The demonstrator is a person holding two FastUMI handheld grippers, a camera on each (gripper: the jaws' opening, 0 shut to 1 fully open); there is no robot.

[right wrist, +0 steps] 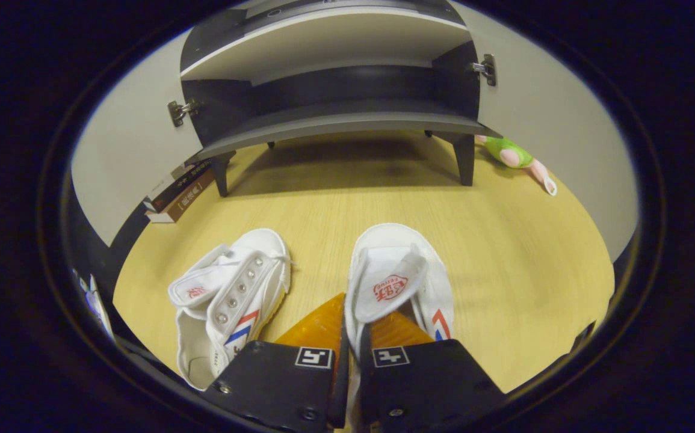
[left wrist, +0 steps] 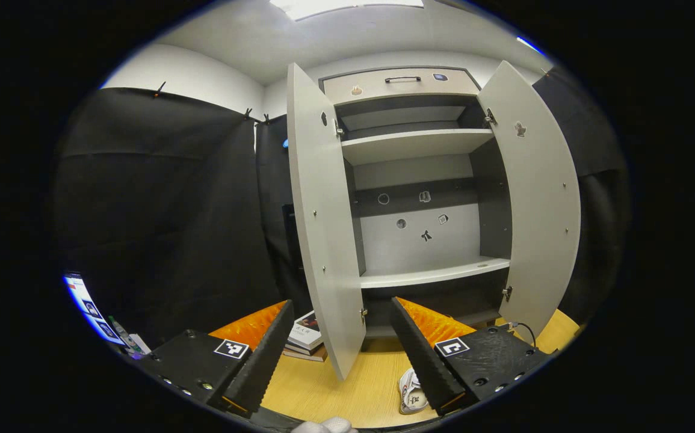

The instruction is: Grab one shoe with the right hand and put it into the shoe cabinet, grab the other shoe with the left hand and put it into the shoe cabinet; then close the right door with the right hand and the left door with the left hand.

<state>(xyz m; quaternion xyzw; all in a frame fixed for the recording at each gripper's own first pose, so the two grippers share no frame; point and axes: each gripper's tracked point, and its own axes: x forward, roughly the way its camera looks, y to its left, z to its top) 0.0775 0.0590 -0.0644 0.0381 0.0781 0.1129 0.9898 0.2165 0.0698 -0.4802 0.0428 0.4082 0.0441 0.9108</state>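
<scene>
The cabinet (left wrist: 419,180) stands open on the wood floor (right wrist: 503,252), its shelves bare; the top drawer (left wrist: 401,84) is shut. In the left gripper view the left door (left wrist: 323,228) and right door (left wrist: 540,204) both swing wide, and the lowest compartment is half hidden behind the gripper fingers. In the right gripper view the cabinet's upper part is cut off, so just the bottom shelf, two hinges and the legs show, with the floor under it in shadow.

A stack of books (right wrist: 179,192) lies by the left door, partly hidden behind it. A green plush toy (right wrist: 512,155) lies by the right door, part of it behind the cabinet leg.

Two white shoes sit on the floor in front of the cabinet, near each other but apart. The left shoe (right wrist: 233,294) lies tipped on its side, untouched. The right shoe (right wrist: 398,282) stands upright, toe toward the cabinet; its heel end is hidden by the right gripper (right wrist: 353,337). That gripper's fingers are nearly together, pinching the shoe's side wall between them.

The left gripper (left wrist: 341,337) hangs above the floor facing the cabinet, fingers wide apart, holding nothing. One shoe peeks out beside its right finger, mostly covered.
</scene>
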